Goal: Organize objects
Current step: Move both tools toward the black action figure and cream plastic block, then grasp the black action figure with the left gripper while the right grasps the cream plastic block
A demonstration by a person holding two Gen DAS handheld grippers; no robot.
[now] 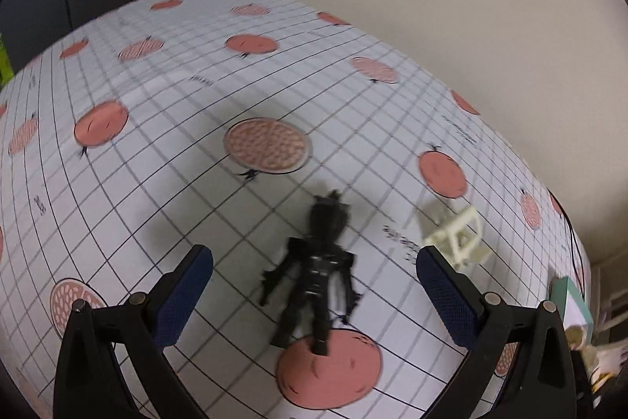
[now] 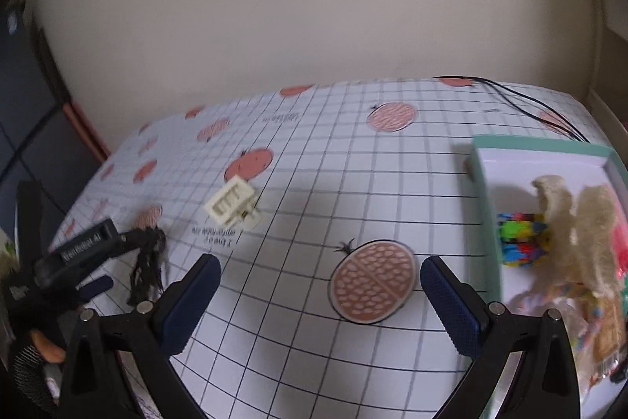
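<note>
Our left gripper [image 1: 314, 285] is spread wide around the spiky black plastic toy figure [image 1: 316, 271], lying lengthwise between the fingers, probably untouched. Our right gripper [image 2: 320, 295] gapes empty, farther away.

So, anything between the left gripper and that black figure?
Nothing visible. The black figure lies flat on the tablecloth, framed by the open left gripper. The cream piece sits off to its right.

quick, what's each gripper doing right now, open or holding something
Left gripper: open, empty, black figure lying on the table between its fingers.
Right gripper: open, empty.
</note>
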